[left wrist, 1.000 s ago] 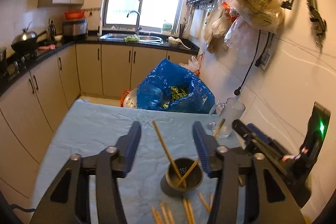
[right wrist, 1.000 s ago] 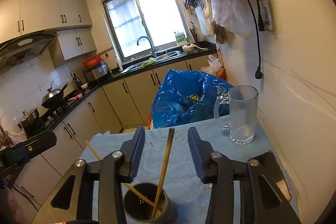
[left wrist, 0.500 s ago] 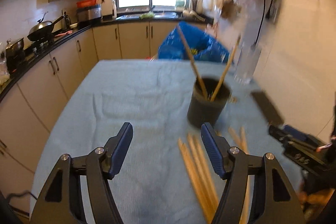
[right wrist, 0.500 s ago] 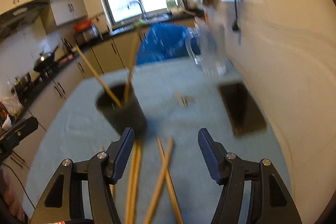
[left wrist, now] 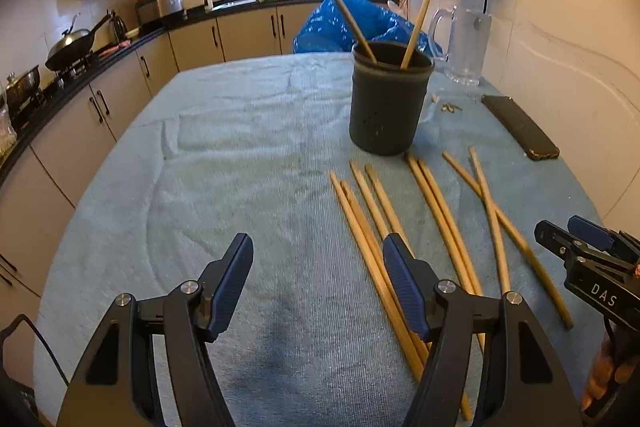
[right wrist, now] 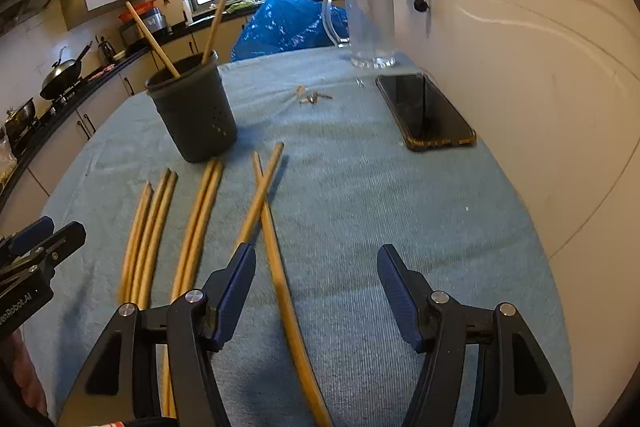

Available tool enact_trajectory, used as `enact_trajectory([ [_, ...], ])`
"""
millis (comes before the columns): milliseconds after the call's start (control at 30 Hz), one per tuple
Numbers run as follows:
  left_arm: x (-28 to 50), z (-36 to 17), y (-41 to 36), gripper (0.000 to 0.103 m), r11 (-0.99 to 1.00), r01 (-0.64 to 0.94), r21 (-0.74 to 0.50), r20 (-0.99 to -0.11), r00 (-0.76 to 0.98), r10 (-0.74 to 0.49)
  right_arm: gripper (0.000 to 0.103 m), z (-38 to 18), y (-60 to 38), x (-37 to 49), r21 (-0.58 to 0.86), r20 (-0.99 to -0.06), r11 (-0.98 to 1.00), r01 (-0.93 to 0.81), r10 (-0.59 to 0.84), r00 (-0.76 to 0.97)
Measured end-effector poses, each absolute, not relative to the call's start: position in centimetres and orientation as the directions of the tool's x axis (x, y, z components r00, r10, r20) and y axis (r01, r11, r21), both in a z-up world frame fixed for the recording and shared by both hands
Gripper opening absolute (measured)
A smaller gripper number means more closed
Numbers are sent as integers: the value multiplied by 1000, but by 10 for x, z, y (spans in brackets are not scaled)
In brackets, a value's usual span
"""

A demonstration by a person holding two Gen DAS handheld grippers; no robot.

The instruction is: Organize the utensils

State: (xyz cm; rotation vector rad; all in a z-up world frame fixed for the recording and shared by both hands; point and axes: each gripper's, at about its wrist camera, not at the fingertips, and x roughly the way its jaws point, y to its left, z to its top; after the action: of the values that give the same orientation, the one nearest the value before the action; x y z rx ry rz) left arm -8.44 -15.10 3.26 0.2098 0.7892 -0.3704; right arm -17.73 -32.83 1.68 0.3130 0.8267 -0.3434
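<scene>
A: Both tools are low over the table (left wrist: 224, 155), near its front edge. Left gripper (left wrist: 318, 283) spread wide, nothing between the jaws.

B: Right gripper (right wrist: 316, 287) gaping too, empty. Loose chopsticks (left wrist: 420, 223) lie fanned toward the table's right side, just before the dark holder (left wrist: 386, 99), which has two standing inside.

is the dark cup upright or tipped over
Upright. The cup stands on its base on the cloth, mouth up, with two chopsticks leaning out of it.
</scene>
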Motion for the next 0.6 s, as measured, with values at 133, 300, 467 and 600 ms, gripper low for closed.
enact_trajectory([
  [133,-77,22,-153,66,917,397,24,-750,614,-246,67,13,-329,-177,124,-763,900,418,-182,620],
  [300,-69,8,-159,66,914,405,-8,-788,560,-255,67,9,-329,-175,114,-770,904,412,-181,611],
  [467,-64,2,-164,64,910,413,-30,-806,528,-266,67,4,-332,-176,124,-778,902,412,-170,605],
  [600,-59,-2,-169,54,906,419,-56,-819,501,-282,67,2,-332,-175,131,-785,901,412,-160,599],
])
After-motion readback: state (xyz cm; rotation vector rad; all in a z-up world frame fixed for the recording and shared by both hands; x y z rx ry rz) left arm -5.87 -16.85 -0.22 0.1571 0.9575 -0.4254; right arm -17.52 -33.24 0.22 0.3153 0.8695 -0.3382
